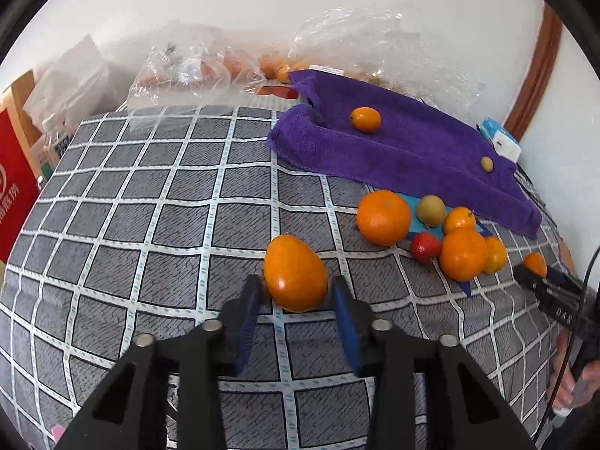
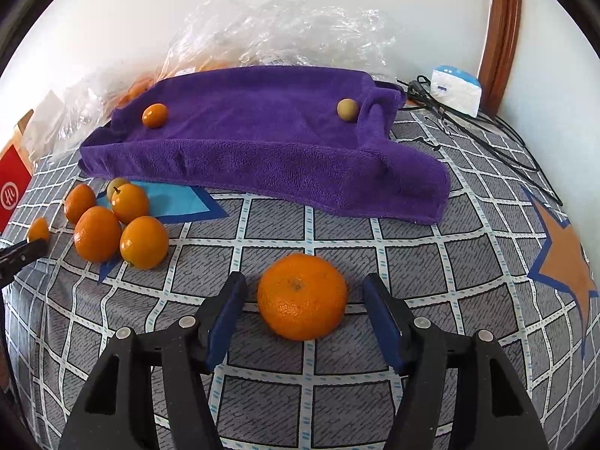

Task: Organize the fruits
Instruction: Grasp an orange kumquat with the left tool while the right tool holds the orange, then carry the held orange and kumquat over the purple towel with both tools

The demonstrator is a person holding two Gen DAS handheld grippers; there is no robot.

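My left gripper (image 1: 296,292) has its blue pads against both sides of an oval orange fruit (image 1: 295,278) resting on the checked cloth. My right gripper (image 2: 303,300) is open around a round mandarin (image 2: 302,296), with gaps on both sides. A purple towel (image 1: 397,150) lies behind, carrying a small orange kumquat (image 1: 365,119) and a small tan fruit (image 1: 486,164); they also show in the right wrist view: towel (image 2: 262,142), kumquat (image 2: 154,115), tan fruit (image 2: 347,110). A cluster of oranges (image 2: 112,225), with a strawberry (image 1: 425,246) and a greenish fruit (image 1: 432,210), sits in front of the towel.
Clear plastic bags (image 1: 180,71) with more fruit lie along the back wall. A red box (image 1: 15,187) stands at the left. A white tissue pack (image 2: 455,92) and black cables (image 2: 487,138) lie at the back right. The grey checked cloth (image 2: 375,240) covers the surface.
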